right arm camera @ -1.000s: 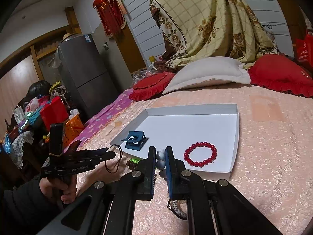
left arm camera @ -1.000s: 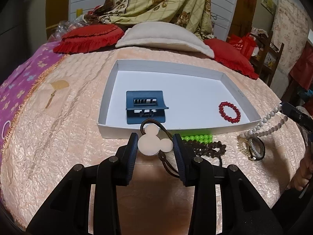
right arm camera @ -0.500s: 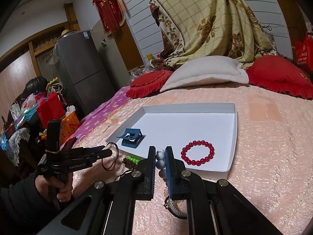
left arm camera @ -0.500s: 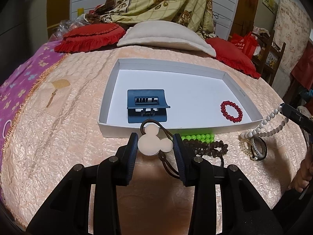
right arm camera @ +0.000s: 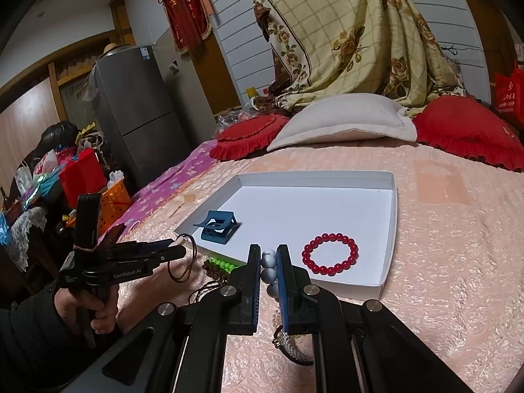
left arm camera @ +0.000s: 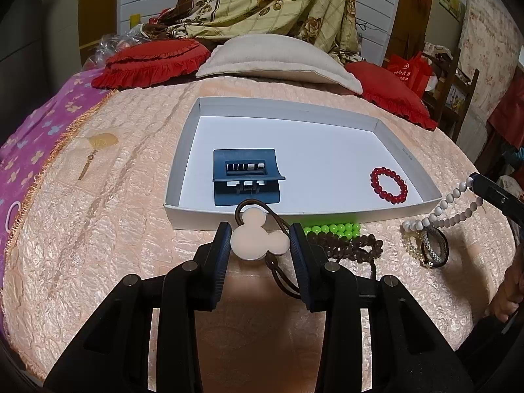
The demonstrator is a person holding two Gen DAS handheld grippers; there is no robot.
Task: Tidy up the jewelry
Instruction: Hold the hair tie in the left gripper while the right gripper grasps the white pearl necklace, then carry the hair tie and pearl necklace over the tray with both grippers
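On the peach quilted bedspread sits a shallow white tray, and inside it lie a dark blue hair claw clip toward its left near corner and a red bead bracelet toward its right near corner. Between the left gripper's blue-padded fingers is a pale cream charm shaped like a mouse head with two round ears, threaded on a thin brown elastic cord that loops above and trails below it; the pads press its sides, so the gripper is clenched on the charm just short of the tray's near wall. Beside it on the quilt, just outside that wall, lie a string of bright green beads, a strand of dark brown beads and, farther right, a small heap with a sparkly bangle. The right gripper is squeezed shut on a strand of pale grey-white round beads, three of them showing in the narrow gap between its pads while the strand hangs down toward the bangle; from the left wrist view the same strand rises off the heap to the right gripper's tip, near the tray's right corner. Printed on the left gripper's body, seen from the right wrist, is "GenRobot.AI". A red bag beyond the bed bears lettering too small to read.
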